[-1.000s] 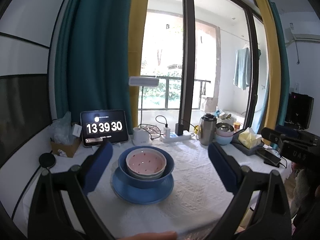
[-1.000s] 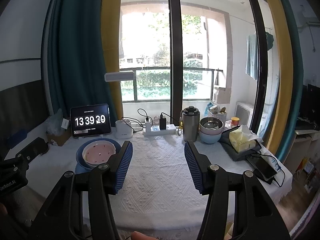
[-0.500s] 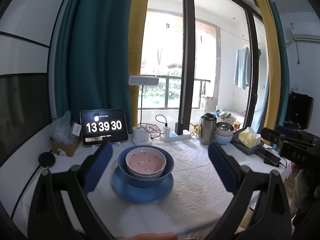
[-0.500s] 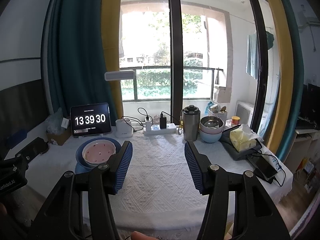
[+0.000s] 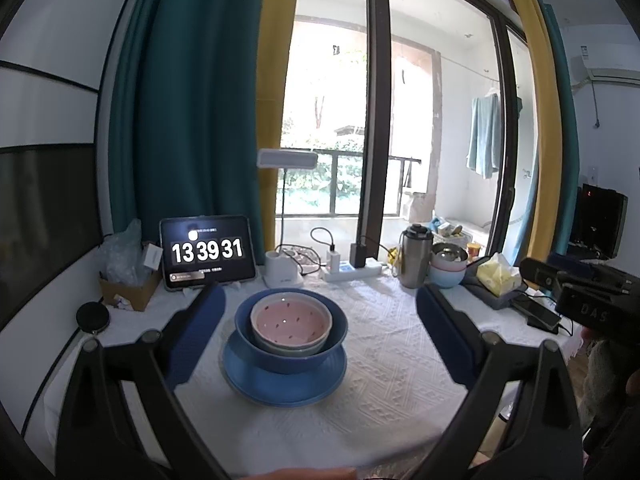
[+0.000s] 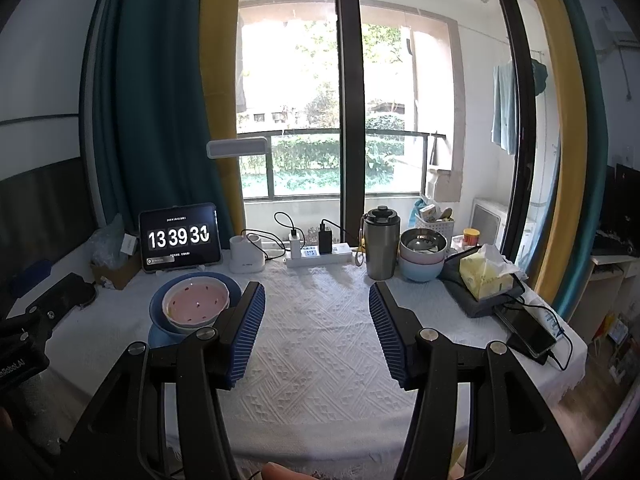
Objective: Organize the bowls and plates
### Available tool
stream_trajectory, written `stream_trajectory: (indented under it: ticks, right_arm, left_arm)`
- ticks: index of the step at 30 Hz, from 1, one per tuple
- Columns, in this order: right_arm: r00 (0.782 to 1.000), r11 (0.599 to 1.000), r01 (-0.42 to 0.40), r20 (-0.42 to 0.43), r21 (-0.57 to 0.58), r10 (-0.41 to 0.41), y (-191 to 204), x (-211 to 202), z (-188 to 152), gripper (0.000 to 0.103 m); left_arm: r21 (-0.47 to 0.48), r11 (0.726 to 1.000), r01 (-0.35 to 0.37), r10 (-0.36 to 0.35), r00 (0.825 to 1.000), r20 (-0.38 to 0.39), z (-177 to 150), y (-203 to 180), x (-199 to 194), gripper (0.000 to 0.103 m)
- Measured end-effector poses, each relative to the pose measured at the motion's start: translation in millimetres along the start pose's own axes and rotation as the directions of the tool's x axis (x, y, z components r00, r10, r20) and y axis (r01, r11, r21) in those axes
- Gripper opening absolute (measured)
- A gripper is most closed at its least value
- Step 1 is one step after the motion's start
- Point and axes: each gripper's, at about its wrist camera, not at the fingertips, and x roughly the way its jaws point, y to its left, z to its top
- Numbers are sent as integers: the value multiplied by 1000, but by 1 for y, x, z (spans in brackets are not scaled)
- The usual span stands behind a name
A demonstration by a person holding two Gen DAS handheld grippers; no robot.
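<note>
Nothing has shifted since a second ago; only clock ticked. Your left gripper (image 5: 320, 332) and right gripper (image 6: 316, 334) hang apart, empty. Pink speckled ceramic bowl (image 5: 291, 322) sits nested in dark-blue bowl (image 5: 248, 328) on blue plate (image 5: 280, 386), white-clothed tabletop (image 5: 380, 380). Stack looks finished.

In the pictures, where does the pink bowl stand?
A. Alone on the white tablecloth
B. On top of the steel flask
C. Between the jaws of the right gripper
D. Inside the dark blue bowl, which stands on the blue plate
D: the pink bowl sits nested in the dark blue bowl, and that bowl rests on the blue plate.
</note>
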Motion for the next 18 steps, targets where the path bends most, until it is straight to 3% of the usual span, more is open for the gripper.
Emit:
stream_trajectory:
  ticks: [18]
  right_arm:
    - [1000, 1000, 1, -2, 2, -1, 0, 0, -1, 58]
  left_arm:
    - [0, 1000, 0, 0, 1000, -1, -1, -1, 0, 97]
